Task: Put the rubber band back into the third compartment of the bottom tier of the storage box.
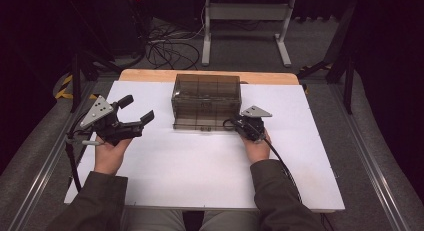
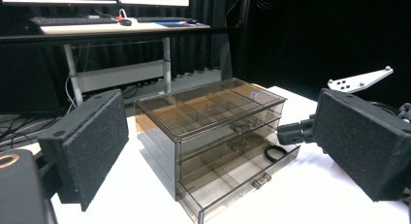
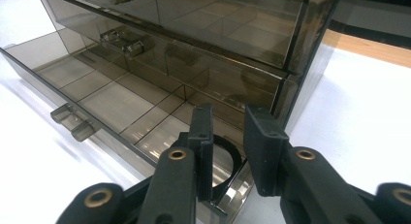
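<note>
A smoky see-through drawer box stands at the back middle of the white table. Its bottom drawer is pulled out toward me, and its dividers show in the right gripper view. A black ring lies in the drawer's right end compartment. My right gripper hangs over that compartment, jaws a little apart and not pressing on the ring; it sits at the drawer's right end. My left gripper is held left of the box, wide open and empty, its pads framing the box.
The white tabletop spreads in front of the box, with a wooden strip along its far edge. Beyond it stand a white desk frame and floor cables. A keyboard rests on a desk farther back.
</note>
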{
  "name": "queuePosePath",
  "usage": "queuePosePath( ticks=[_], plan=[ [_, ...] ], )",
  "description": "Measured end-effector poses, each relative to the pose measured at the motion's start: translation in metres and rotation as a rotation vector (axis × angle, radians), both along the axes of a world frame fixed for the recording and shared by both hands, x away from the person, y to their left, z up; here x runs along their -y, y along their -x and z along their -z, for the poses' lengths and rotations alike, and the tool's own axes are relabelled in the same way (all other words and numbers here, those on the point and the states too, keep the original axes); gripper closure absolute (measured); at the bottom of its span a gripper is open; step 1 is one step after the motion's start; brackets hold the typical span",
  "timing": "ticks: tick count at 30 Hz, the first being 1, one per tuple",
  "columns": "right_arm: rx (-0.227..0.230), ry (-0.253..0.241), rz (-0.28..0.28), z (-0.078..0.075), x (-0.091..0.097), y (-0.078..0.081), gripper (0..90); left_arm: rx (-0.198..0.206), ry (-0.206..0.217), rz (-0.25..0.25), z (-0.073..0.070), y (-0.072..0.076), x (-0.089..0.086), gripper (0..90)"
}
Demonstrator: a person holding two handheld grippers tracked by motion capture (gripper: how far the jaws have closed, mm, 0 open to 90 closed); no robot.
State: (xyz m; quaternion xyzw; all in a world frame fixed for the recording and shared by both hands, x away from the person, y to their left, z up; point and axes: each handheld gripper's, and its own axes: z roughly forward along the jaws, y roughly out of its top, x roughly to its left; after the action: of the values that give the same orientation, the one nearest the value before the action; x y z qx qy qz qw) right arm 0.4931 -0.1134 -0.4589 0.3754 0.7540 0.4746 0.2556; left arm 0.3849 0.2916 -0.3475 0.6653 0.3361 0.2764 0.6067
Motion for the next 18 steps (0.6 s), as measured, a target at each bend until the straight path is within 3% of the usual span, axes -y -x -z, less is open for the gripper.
queuePosePath(
  ticks=[12,18],
  plan=[
    [-0.007,-0.013,-0.018,-0.0002,0.0004,0.0002,65.7,-0.004,0.0,-0.001,0.0013,-0.0009,0.0002,6.8],
    [-0.011,-0.025,-0.054,-0.0011,0.0008,0.0011,60.7,-0.002,-0.004,-0.005,0.001,-0.0007,-0.0006,6.8]
  ],
)
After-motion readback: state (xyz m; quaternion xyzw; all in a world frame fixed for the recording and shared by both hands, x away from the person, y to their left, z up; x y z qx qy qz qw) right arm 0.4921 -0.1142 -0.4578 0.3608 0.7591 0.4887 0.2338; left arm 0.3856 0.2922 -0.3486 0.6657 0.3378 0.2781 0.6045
